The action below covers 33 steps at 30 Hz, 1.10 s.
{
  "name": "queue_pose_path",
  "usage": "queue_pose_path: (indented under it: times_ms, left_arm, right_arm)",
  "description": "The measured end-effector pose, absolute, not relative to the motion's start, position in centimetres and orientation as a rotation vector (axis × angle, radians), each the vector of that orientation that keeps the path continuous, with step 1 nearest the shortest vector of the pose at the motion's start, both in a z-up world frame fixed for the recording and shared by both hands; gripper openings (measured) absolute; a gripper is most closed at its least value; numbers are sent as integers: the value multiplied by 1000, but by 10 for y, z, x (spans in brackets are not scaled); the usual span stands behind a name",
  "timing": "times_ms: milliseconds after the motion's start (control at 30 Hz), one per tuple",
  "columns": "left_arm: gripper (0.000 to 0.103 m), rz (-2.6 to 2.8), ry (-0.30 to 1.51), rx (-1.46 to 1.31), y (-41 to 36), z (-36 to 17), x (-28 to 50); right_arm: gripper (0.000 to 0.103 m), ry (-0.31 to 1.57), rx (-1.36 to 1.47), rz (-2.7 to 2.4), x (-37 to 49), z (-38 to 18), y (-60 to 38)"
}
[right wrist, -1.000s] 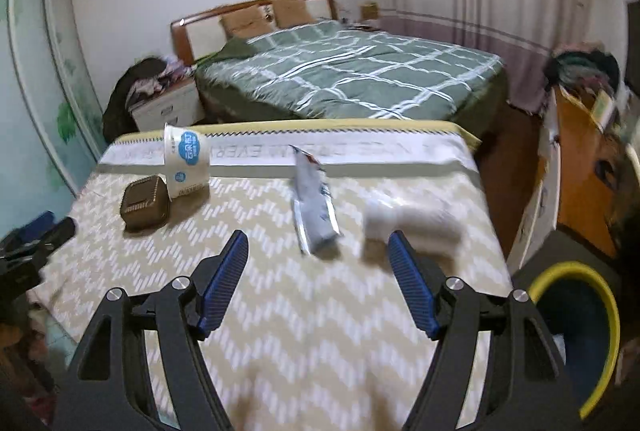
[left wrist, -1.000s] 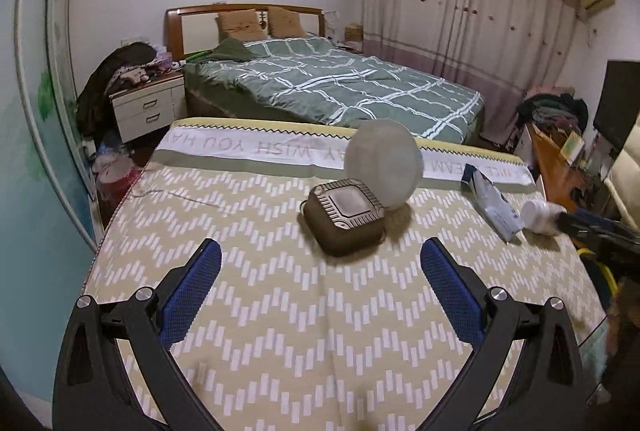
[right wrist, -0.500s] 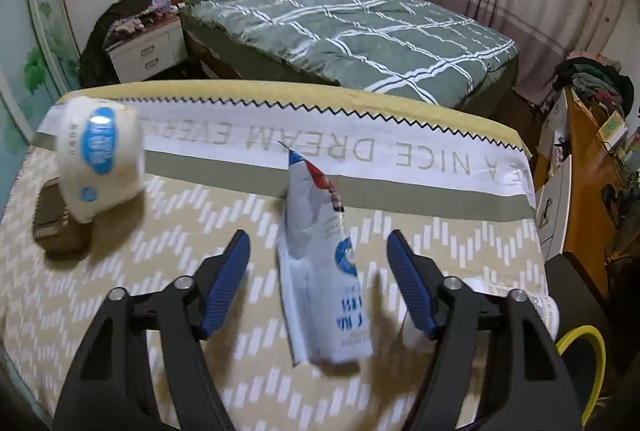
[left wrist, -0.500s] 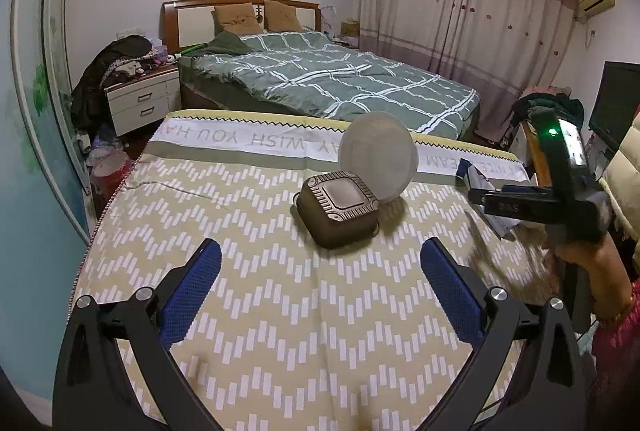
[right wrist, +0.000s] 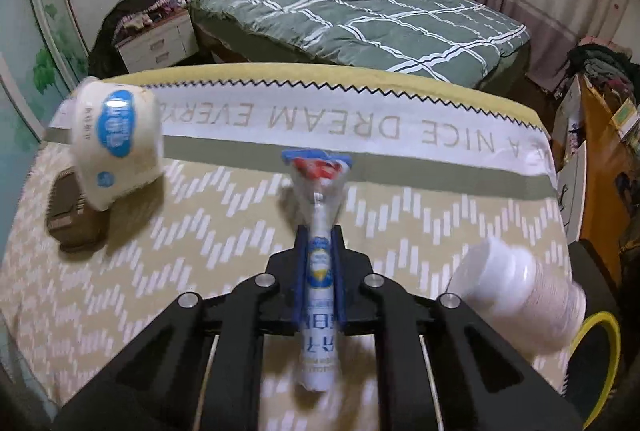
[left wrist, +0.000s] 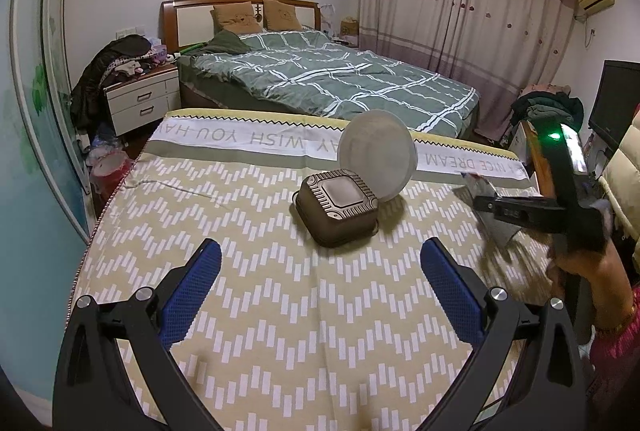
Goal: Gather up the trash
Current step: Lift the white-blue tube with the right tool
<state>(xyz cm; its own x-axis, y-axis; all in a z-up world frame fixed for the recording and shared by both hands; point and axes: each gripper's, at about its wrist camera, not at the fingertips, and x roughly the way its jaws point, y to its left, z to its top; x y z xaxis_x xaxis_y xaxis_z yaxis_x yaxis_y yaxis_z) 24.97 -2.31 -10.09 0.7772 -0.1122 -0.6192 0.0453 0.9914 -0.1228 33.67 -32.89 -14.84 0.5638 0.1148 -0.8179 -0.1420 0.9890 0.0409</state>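
Note:
My right gripper (right wrist: pixel 319 263) is shut on a blue-and-white plastic wrapper (right wrist: pixel 318 227), which stands on edge between the pads over the patterned table (right wrist: pixel 224 231). A white bottle (right wrist: pixel 516 295) lies to its right. A white cup with blue print (right wrist: pixel 116 143) lies on its side at the left, against a brown box (right wrist: pixel 74 223). My left gripper (left wrist: pixel 320 275) is open and empty above the table, short of the brown box (left wrist: pixel 338 207) and the cup (left wrist: pixel 378 155). The right gripper (left wrist: pixel 540 207) and wrapper (left wrist: pixel 474 187) show at the right in the left wrist view.
A yellow-rimmed bin (right wrist: pixel 596 355) stands past the table's right edge. A bed with a green quilt (left wrist: pixel 336 79) lies behind the table. A white nightstand (left wrist: pixel 140 103) piled with clothes is at the far left. A wooden desk (right wrist: pixel 600 159) is at the right.
My right gripper has closed on the wrapper, which now stands on edge between the pads. My left gripper has stayed open and almost still.

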Motion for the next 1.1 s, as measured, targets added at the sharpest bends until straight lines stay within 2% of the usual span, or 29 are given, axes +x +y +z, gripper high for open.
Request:
queue_pose_path:
  times_ms: [367,533,567,600,633,700,1100]
  left_arm:
    - [98,-94,684,-74,-31,-104,249]
    - [98,-103,682,-50,-37,-105,248]
    - [98,-105,678,-46,-38,-105,247]
    - [98,-105,671,-40,-39,-104,246]
    - [98,-104,665,-33,-40,-104,245]
    - [98,-105,665,-27,-42,-104,245]
    - [98,-116,678,-28,-43,-105,245]
  right_arm:
    - [7,823,83,178,239,-103,-362]
    - [7,827,86,177,232,-102,-373]
    - [9,826,89,183,236,-103,-372]
    - [19,831,78,185,241,-105,-369]
    - [33,833,66,183,246,-108,-366]
    - [42,834,30,152,261,-112,-361]
    - [45,963,-84,77,318,-151,-335]
